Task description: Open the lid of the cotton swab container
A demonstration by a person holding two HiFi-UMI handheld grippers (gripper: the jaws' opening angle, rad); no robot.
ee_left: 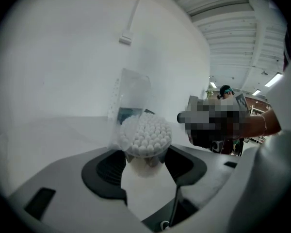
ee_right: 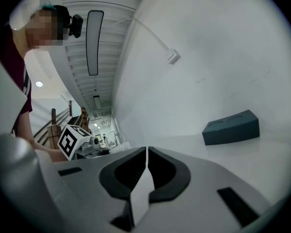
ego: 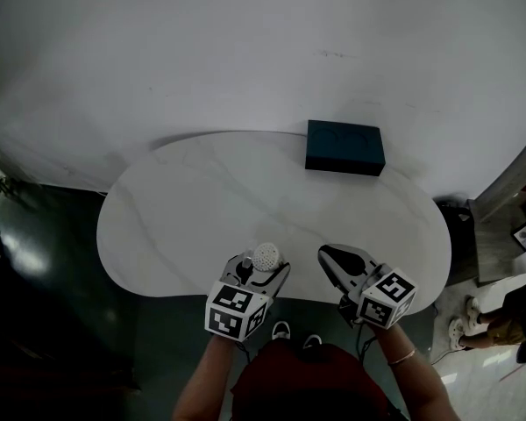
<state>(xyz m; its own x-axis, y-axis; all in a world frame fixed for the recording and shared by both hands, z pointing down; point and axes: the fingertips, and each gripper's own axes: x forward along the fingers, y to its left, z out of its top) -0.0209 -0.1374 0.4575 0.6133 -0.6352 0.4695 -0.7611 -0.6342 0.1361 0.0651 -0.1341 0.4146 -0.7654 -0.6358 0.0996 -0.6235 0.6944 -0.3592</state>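
White swabs are showing as the left gripper [ee_left: 145,163] is clamping the cotton swab container [ee_left: 144,136], well apart from the dark box [ego: 344,147]. Its clear lid [ee_left: 134,93] is standing up, seemingly open. The right gripper [ee_right: 146,165] is sitting closed and empty, so setting the container down is likely next.

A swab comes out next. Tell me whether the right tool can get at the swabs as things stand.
Probably yes. The clear lid stands up off the swabs in the left tool's container, and nothing lies between them and the right tool. Its jaws are shut on nothing and must open first.
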